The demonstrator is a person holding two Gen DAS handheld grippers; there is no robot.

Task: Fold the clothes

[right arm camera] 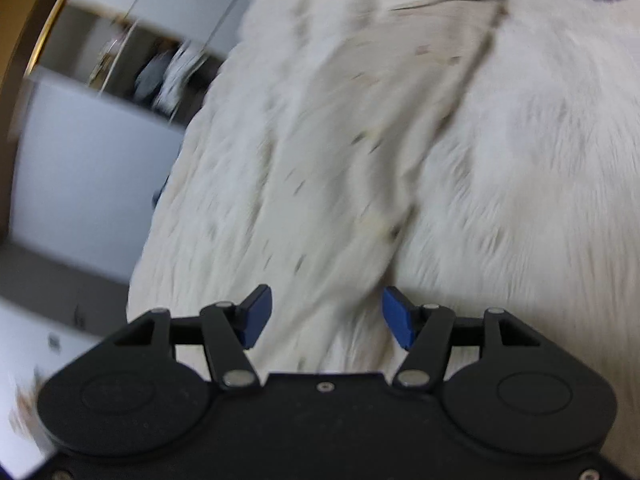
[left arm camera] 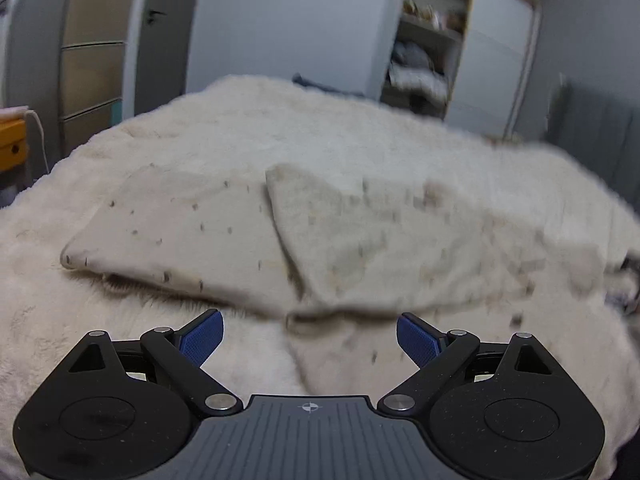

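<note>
Blue-padded left gripper [left arm camera: 310, 338] stands wide, empty; right gripper [right arm camera: 326, 316] partly open, empty. Speckled beige garment [left arm camera: 320, 236] lies creased on shaggy cream bed cover [left arm camera: 240, 120].

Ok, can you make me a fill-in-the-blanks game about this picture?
1. The speckled beige garment lies on a fluffy ____ blanket.
2. The pads of the left gripper are coloured ____.
3. Between the fingers of the right gripper, the jaws stand ____.
4. The wardrobe shelves stand ____ the bed.

Missing words: white; blue; open; behind
</note>
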